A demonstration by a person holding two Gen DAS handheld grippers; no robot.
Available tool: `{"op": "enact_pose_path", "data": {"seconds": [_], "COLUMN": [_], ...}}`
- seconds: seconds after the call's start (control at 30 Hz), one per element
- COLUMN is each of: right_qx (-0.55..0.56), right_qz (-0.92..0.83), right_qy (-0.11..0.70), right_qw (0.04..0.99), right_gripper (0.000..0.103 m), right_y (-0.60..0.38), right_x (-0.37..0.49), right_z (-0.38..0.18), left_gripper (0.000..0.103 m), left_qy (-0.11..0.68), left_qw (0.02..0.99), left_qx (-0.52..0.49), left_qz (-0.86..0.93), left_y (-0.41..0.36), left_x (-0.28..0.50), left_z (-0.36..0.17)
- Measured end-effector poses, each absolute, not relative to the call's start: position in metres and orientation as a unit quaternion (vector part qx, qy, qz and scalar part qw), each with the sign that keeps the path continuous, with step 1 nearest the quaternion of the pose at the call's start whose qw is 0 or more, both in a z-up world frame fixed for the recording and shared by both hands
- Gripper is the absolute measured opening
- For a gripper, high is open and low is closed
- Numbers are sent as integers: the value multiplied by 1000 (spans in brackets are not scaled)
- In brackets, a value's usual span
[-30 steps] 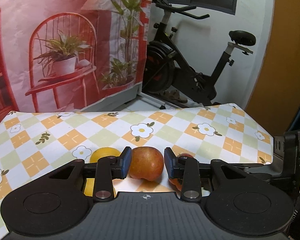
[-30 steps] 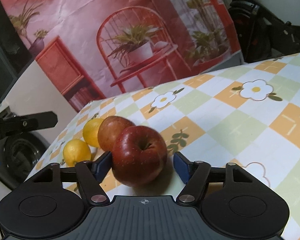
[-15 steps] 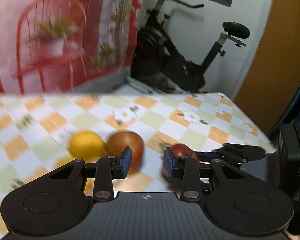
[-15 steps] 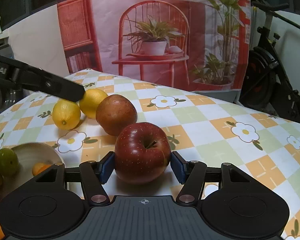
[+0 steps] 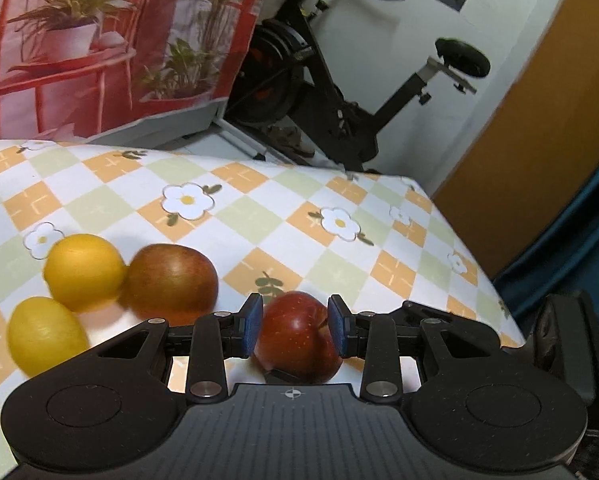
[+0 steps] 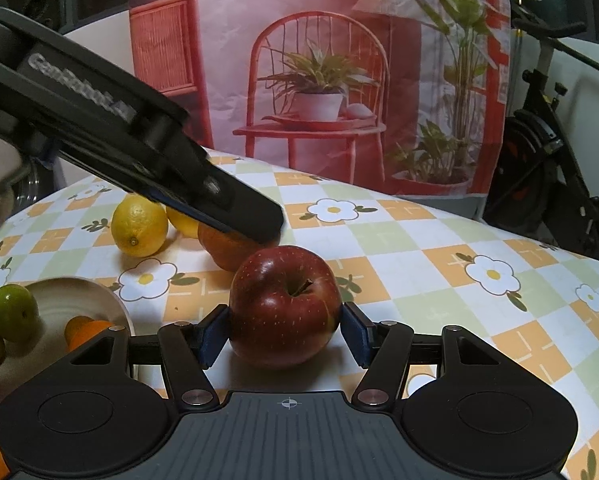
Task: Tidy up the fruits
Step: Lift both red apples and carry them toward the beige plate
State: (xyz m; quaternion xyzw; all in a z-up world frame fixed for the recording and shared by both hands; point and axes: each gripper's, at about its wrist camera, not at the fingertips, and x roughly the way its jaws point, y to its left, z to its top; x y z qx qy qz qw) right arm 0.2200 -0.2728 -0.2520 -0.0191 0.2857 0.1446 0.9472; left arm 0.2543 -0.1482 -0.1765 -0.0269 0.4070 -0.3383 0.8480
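Left wrist view: left gripper frames red apple on checkered tablecloth; contact not clear, cannot tell if grasped. 2 lemons and brownish apple lie left.

Right wrist view: right gripper clenched on red apple, stem up. Bowl with small citrus sits left.

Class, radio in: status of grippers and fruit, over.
Right gripper closed on red apple. Left gripper empty, beside brown apple. Lemons off to the side.
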Motion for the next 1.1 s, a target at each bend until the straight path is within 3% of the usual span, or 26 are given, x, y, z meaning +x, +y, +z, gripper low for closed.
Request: {"op": "enact_pose_path", "data": {"seconds": [0.6, 1.1], "right_qx": [7, -14], "right_qz": [149, 181], "right_qy": [301, 257], "right_qw": [942, 949], "right_gripper": [54, 54], "right_y": [-278, -241], "right_x": [223, 183], "right_z": [-256, -208], "left_gripper": [37, 38], "left_qy": [433, 403], "left_qw": [832, 838], "left_qx": [-27, -22], "left_qz": [-346, -366], "left_y": [-151, -106], "left_x": [265, 222], "left_z": [-192, -142]}}
